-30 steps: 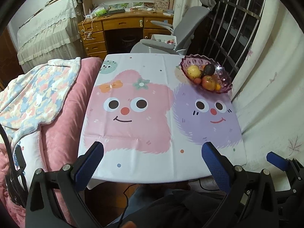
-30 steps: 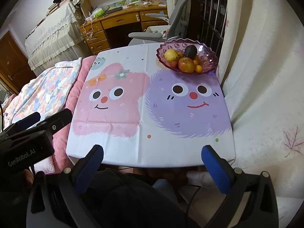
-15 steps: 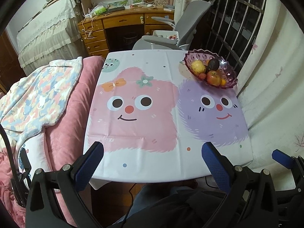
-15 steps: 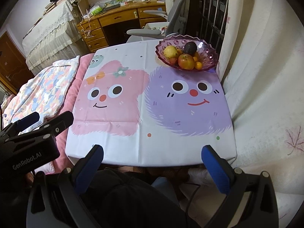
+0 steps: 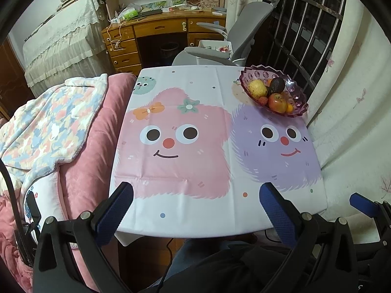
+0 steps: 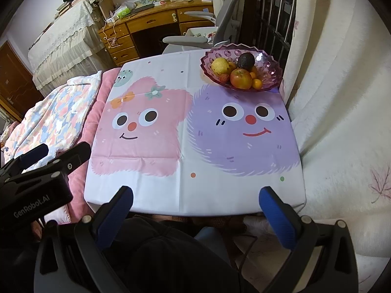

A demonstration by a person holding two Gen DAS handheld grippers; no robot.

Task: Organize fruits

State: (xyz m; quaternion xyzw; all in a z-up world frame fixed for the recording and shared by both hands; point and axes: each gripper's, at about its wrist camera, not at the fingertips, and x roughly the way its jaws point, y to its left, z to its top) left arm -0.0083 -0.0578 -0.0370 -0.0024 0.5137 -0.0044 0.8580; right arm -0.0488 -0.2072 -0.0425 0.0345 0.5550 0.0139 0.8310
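Note:
A purple glass bowl [image 5: 297, 92] [image 6: 268, 59] stands at the table's far right corner. It holds a yellow pear [image 5: 257, 89] [image 6: 220, 66], a dark avocado [image 5: 277, 84] [image 6: 246, 60], a red apple [image 5: 277, 102] [image 6: 240, 78], a strawberry [image 6: 223, 77] and small oranges [image 6: 256, 83]. My left gripper [image 5: 196, 210] hangs open over the table's near edge, nothing between its blue pads. My right gripper [image 6: 195, 211] is open too, at the near edge, far from the bowl.
The table [image 5: 195, 207] wears a cloth with pink and purple cartoon faces. A pink bed with a flowered blanket [image 5: 48, 127] abuts its left side. A curtain [image 6: 342, 97] hangs at the right. A grey office chair [image 5: 232, 39] and a wooden desk [image 5: 151, 34] stand behind.
Both grippers have risen slightly and shifted left relative to the table, so the bowl sits further right in view. Both stay open and empty.

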